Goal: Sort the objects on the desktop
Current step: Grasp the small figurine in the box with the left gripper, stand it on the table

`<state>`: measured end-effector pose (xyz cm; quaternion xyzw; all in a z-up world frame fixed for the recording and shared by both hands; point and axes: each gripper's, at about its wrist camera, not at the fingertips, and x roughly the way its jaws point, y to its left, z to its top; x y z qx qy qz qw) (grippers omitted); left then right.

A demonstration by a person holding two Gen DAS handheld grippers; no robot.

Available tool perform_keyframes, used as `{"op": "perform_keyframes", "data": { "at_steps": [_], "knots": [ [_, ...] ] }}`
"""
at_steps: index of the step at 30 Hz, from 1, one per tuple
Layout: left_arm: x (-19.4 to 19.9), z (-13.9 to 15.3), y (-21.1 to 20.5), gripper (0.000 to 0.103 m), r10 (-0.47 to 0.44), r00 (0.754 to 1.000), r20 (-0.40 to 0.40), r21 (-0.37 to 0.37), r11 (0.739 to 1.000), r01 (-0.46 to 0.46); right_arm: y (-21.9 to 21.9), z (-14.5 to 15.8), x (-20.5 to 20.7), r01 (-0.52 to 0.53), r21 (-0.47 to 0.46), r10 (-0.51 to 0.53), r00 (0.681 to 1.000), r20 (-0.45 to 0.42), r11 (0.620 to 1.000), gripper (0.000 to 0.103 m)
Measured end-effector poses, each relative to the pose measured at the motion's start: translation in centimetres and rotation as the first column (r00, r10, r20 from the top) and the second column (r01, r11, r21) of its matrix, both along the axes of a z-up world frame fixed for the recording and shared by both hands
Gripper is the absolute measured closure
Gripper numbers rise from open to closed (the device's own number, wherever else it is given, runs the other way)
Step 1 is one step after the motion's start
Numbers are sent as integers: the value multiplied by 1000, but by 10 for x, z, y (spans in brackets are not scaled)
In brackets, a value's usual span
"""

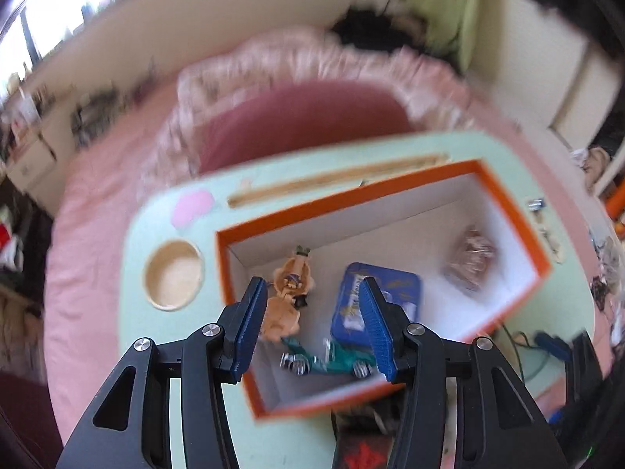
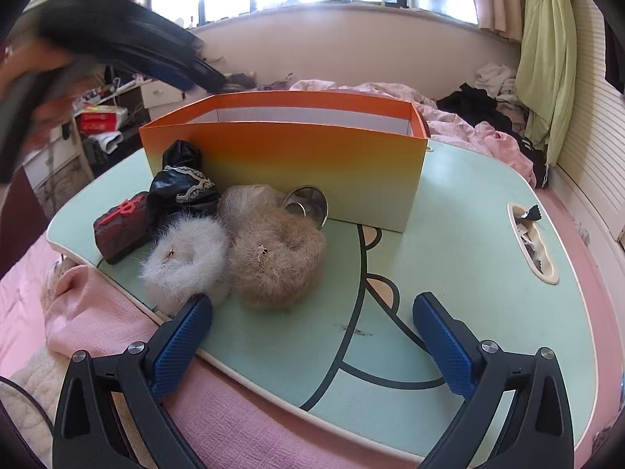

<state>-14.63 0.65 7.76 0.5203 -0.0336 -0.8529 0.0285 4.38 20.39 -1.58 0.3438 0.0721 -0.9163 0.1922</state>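
Orange card forms the box (image 1: 504,203), which is white inside and stands on the pale green surface (image 1: 297,179). It is seen from above by the left wrist camera. Inside it lie a tan figurine (image 1: 291,293), a blue tin (image 1: 394,289) with gold lettering too blurred to be read, a green toy car (image 1: 332,359) with chrome wheels, and a brownish clear packet (image 1: 470,260) at the far end. The left gripper (image 1: 316,328) is held over the near end of the box, its blue ribbed jaws parted and nothing gripped between them.

From the right wrist camera the box (image 2: 285,156) is seen from the side, its wall fading from orange at the top to pale at the bottom. Against that wall, on the surface (image 2: 468,234), a cluster of things is gathered: a white fluffy ring (image 2: 185,258), a beige fluffy ring (image 2: 275,254) touching it, another beige fluffy piece (image 2: 250,197) behind, a small metal strainer (image 2: 308,201), a black bundle with lace trim (image 2: 181,183), and a dark red block (image 2: 121,222) bearing a raised red character that cannot be read with certainty. A cartoon outline in black is printed on the surface. The right gripper (image 2: 312,332) is held at the near edge, jaws wide apart and empty, the left one just beside the white ring.

A slot (image 2: 531,238) in the surface holds small dark items. Pink bedding (image 2: 97,312), a green curtain (image 2: 547,58) and a window are seen around.
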Motion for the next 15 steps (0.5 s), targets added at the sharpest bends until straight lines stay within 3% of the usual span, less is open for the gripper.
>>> {"op": "perform_keyframes", "data": {
  "at_steps": [3,4,6,8,10,15],
  "knots": [
    [-18,-25,-1,53,31,996,85,-35,999,-28,-1,0,0,0,0,0,1000,0,1000,0],
    [-22,-33,1,53,33,993,117,-64,998,-26,-1,0,0,0,0,0,1000,0,1000,0],
    [-26,-40,5,53,38,995,94,-132,991,-26,0,0,0,0,1,0,1000,-2,1000,0],
    [-34,-57,12,58,28,988,153,-196,981,3,-1,1,0,-1,3,1,1000,-4,1000,0],
    [-35,-62,16,63,27,992,125,-251,968,5,-2,1,0,-2,3,2,1000,-4,1000,0],
    [-30,-61,18,68,-39,993,113,-253,965,67,-3,3,0,-4,4,4,1000,-4,1000,0]
  ]
}}
